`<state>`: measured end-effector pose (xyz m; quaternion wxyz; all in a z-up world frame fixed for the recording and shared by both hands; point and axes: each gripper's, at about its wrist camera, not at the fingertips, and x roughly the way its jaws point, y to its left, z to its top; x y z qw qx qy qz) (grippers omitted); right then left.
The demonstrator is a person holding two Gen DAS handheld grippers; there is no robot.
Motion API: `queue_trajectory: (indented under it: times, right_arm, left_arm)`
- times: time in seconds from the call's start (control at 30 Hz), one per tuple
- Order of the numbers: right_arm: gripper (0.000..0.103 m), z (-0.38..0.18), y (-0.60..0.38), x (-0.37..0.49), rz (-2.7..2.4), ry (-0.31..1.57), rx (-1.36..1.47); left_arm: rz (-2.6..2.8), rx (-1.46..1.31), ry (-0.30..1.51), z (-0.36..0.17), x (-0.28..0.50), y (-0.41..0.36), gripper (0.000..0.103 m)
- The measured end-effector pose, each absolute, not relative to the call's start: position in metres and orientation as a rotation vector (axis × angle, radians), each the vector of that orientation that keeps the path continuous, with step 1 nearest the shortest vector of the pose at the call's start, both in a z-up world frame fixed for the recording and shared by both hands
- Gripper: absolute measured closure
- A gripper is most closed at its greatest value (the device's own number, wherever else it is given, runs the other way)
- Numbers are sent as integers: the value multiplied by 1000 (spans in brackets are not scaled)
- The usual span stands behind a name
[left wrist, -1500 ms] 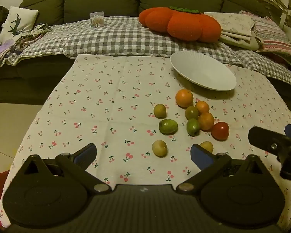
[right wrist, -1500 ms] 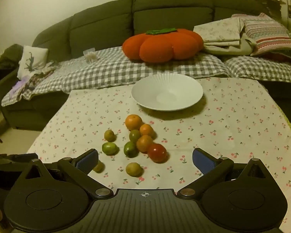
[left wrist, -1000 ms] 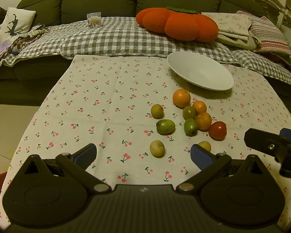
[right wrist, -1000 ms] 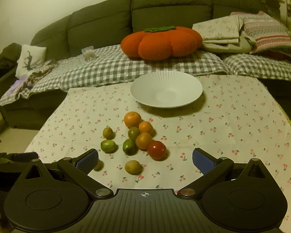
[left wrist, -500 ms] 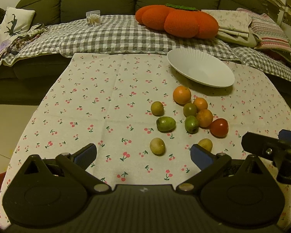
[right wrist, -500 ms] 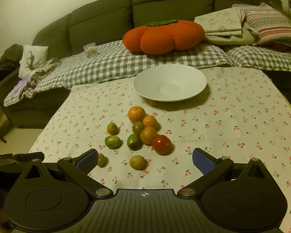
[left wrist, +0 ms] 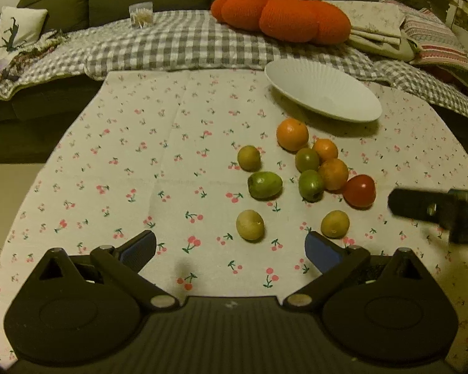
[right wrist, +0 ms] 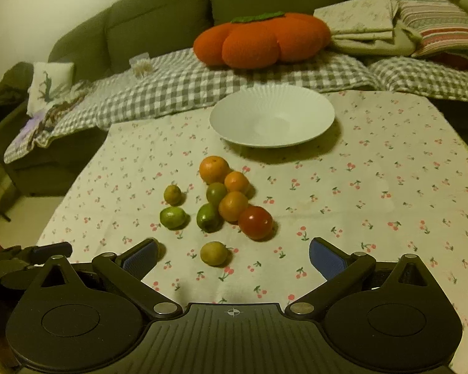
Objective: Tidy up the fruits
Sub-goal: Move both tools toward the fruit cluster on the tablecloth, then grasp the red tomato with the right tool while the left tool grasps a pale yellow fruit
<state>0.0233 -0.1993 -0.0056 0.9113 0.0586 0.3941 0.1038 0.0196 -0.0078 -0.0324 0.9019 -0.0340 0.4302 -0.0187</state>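
Several small fruits lie on the cherry-print tablecloth: a large orange, two smaller oranges, green fruits such as one oval one, yellowish ones and a red tomato. An empty white plate stands behind them. My left gripper is open and empty, just short of the nearest yellowish fruit. My right gripper is open and empty, with a yellowish fruit between its fingers' line. The right gripper also shows in the left wrist view.
A green sofa with a checked blanket, an orange pumpkin cushion and folded cloths stands right behind the table. The table edge drops to the floor on the left.
Both grippers have moved forward toward the fruits, which now appear closer and lower in both views. Both stay open and empty. The fruits and plate have not moved.
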Motion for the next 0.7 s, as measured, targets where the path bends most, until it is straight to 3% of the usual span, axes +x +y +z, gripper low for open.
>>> queue_trajectory:
  times: [0.3,0.7]
  right_arm:
    - [3,-15,-218,62,211,853,218]
    - [23,-28,-208,97,263,935,91]
  left_arm:
    - [-115,-80,878,-45,29,-20,11]
    - [-229,-35,838,-54,34,-52,25]
